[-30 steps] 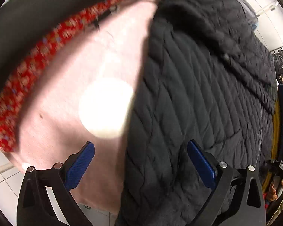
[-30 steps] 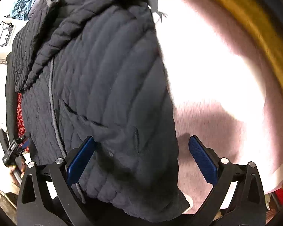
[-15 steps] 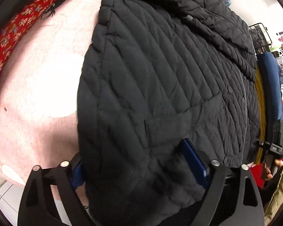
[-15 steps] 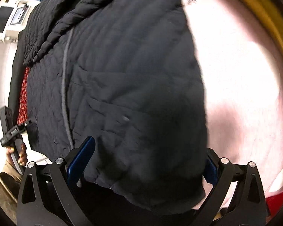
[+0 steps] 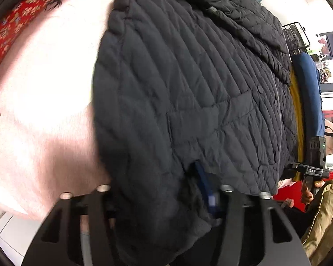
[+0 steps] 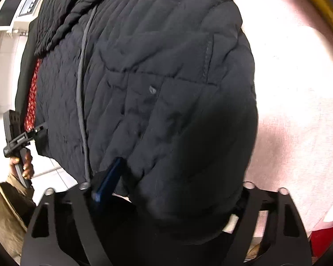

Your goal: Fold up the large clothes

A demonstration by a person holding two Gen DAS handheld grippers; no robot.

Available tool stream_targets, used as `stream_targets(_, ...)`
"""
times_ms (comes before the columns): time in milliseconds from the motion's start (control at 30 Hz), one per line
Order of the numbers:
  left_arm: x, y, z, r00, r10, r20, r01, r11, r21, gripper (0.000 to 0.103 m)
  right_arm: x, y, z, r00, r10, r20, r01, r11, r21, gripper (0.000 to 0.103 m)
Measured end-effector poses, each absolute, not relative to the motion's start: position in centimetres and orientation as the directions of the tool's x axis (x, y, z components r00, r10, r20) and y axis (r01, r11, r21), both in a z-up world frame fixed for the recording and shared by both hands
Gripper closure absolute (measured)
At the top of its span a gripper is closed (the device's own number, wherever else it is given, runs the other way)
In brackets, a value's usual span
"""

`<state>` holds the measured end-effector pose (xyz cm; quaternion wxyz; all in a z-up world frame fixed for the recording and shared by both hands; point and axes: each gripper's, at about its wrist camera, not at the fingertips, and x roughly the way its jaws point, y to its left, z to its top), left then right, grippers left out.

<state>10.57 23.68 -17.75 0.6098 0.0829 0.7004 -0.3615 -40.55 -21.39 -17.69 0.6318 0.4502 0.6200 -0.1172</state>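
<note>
Quilted black jacket point(image 5: 188, 93) is spread on the pink sheet point(image 5: 44, 110) with its long axis running away from both grippers, and its near hem is enclosed at one corner each by the closing left gripper point(image 5: 162, 190) and right gripper point(image 6: 175, 184).

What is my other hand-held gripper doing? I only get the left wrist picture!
Observer: The right wrist view shows the right hand-held gripper with its jaws closing and the hem of the black quilted jacket bunched between them.
Operator: Can you see my left hand from there?
Observer: Yes. The left hand is at the jacket's far edge, with its fingers curled round a black handle.
Operator: What's behind the jacket?
Observer: A white machine with screens stands past the collar end.
</note>
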Motion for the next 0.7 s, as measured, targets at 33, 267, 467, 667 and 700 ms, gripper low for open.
stream_targets(33,10.5,23.9,-17.7,-0.246,-0.330,-0.911,0.550,0.727,-0.412,0.069,-41.1,-21.6,-17.6,0.204,0.409,-0.889,0.708,0.566,0.422,0.053)
stream_targets(267,9.2,23.4,-15.8,-0.234,-0.329,-0.915,0.594,0.697,-0.402,0.093,-43.2,-22.2,-15.4,0.244,0.460,-0.854,0.648,0.578,0.497,0.086)
stream_targets(467,7.1,25.7,-14.7,-0.316,-0.314,-0.895,0.625,0.641,-0.445,0.094,-43.4,-20.1,-14.6,0.240,0.523,-0.818,0.617,0.569,0.544,0.088)
stream_targets(667,5.5,26.7,-16.5,-0.363,-0.272,-0.891,0.578,0.685,-0.444,0.094,-45.9,-19.6,-15.2,0.229,0.562,-0.795,0.651,0.518,0.554,0.089)
stream_targets(700,5.7,26.2,-16.3,-0.357,-0.267,-0.895,0.582,0.686,-0.437,0.094,-45.6,-19.9,-15.2,0.230,0.558,-0.797,0.650,0.521,0.552,0.090)
